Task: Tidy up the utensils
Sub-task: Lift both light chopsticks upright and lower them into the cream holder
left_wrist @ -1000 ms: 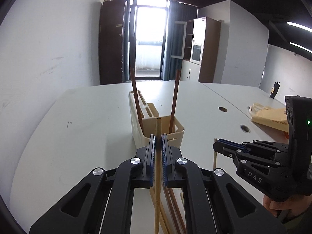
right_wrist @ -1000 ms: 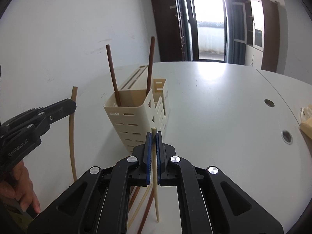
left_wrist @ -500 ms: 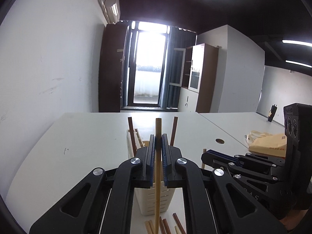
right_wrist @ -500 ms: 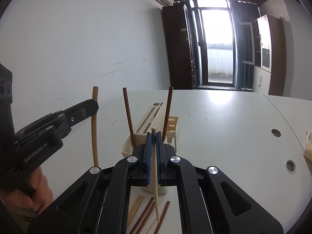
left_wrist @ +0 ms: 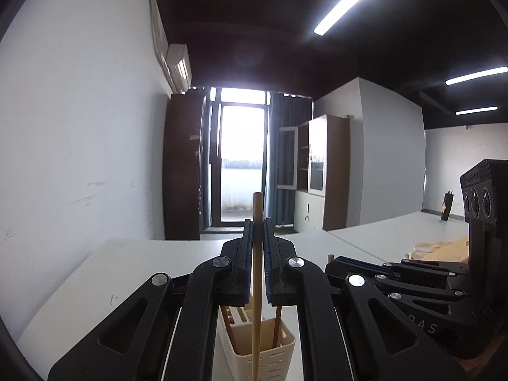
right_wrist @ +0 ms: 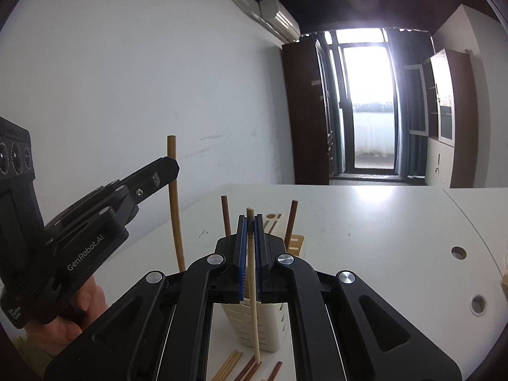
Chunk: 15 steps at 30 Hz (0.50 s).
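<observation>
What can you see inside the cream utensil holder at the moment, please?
Two dark brown chopsticks stand upright in the cream utensil holder. Its floor and the chopsticks' lower ends are hidden by the gripper bodies and the holder's walls.

White walls (left_wrist: pixel 79 158); bright glass door (left_wrist: pixel 243 162); brown cabinets (left_wrist: pixel 327 171); wall air conditioner (right_wrist: pixel 279 19); ceiling strip lights (left_wrist: pixel 352 0); white tables (right_wrist: pixel 381 222).
</observation>
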Tool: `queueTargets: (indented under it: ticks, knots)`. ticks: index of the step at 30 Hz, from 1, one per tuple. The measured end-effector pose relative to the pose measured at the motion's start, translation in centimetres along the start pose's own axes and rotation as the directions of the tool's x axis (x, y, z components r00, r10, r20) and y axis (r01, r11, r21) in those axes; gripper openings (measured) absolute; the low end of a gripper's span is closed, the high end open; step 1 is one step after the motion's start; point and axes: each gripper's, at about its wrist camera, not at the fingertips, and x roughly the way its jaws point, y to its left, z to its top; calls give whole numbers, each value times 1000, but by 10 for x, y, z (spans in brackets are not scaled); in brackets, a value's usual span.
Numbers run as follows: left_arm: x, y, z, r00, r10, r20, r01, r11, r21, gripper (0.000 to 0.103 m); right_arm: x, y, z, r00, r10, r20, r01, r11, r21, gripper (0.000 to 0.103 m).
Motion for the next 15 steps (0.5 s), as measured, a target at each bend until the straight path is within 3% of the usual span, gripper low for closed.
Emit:
queueTargets:
  ticks: [8,15]
  knots:
    - [-20,-5,12,982,12,189,-11,1000,-2,6,-15,-12,5,984,59,170,-67,997,44,5]
    - [-32,-6,13,939,23,342,-12,999,-33,6,-25,-13,9,934,112,338,-127,992,21,5]
